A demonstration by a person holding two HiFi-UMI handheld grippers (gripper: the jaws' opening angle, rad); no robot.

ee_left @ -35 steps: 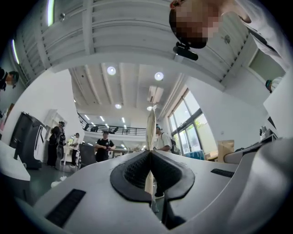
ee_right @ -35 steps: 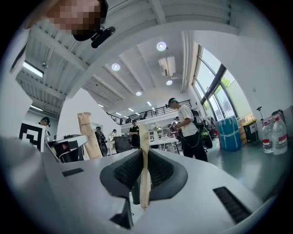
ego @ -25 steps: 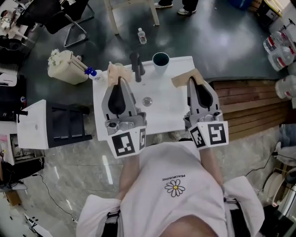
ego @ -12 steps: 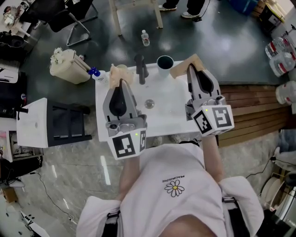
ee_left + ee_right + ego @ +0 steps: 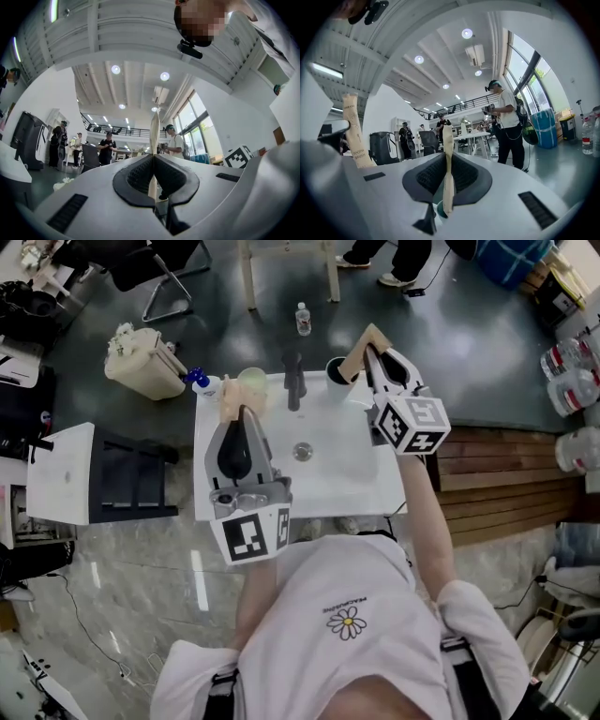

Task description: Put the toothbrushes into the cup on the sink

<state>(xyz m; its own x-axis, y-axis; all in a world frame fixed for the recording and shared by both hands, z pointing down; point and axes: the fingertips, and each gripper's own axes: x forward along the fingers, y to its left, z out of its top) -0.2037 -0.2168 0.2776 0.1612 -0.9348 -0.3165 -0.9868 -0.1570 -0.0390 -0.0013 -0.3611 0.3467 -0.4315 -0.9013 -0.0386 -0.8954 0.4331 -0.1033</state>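
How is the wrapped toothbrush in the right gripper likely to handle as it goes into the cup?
The toothbrush stands straight from the jaws of the right gripper, unsagging, so probably stiff. Its wrapper looks thin and papery, so likely light, possibly slippery.

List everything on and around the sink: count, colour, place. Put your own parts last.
sink: one, white, centre of the head view
faucet: one, dark, at the sink's far edge
drain: one, metallic, middle of the basin
cup: one, dark teal, far edge right of the faucet, partly hidden
wrapped toothbrushes: two, tan paper, one in each gripper
water bottle: one, clear, on the dark floor beyond the sink
canister: one, cream, on the floor left of the sink
left gripper: one, grey, shut on a wrapped toothbrush over the sink's left side
right gripper: one, grey, shut on a wrapped toothbrush by the cup
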